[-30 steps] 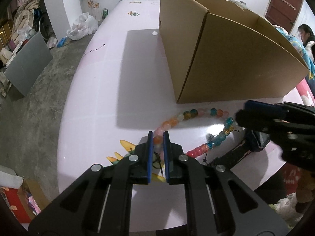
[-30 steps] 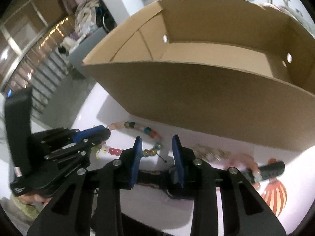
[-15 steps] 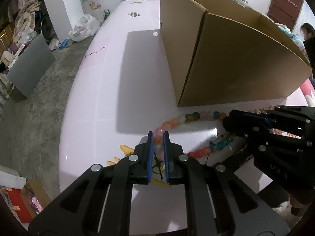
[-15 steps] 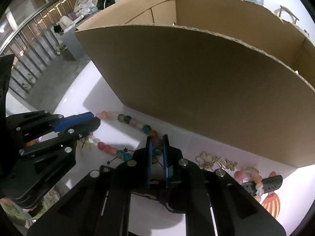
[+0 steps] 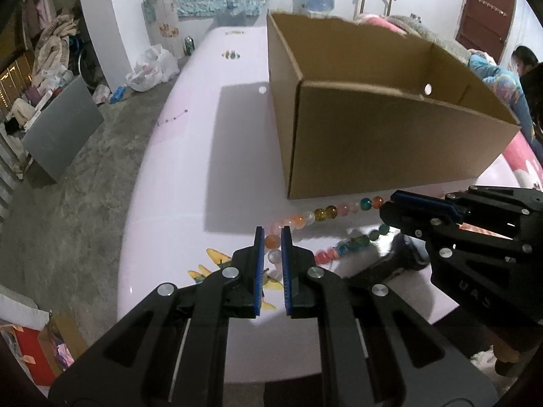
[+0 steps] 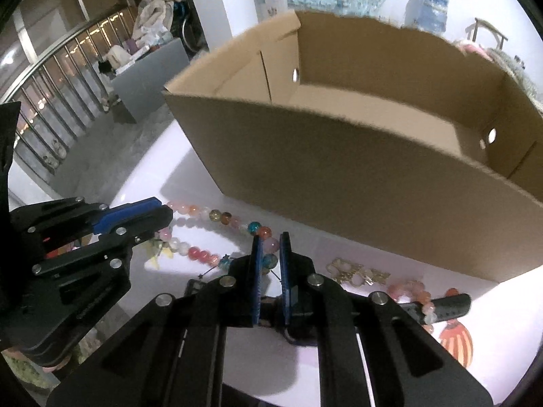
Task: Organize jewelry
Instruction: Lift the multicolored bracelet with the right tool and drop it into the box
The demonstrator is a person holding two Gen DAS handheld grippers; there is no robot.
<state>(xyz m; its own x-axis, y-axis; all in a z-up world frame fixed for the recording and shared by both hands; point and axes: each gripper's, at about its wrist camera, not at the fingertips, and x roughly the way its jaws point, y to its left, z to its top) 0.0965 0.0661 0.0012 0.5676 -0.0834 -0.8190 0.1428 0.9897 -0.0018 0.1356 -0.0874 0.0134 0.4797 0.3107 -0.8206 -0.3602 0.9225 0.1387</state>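
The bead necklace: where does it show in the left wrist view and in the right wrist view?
Left wrist: the bead necklace loops across lower centre, below the cardboard box, one end pinched by the left gripper, the other by the right gripper.
Right wrist: the necklace lies lower left of centre, running from the left gripper to the right gripper.
Shared landmark: the box's near wall.

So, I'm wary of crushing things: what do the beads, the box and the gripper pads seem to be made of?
Beads: glossy and translucent with bright glints, so glass or polished stone; I cannot tell which.
Box: plain brown corrugated cardboard, matte, with raw cut edges and a punched hole.
Pads: blue and matte on black frames, probably rubber or soft plastic.
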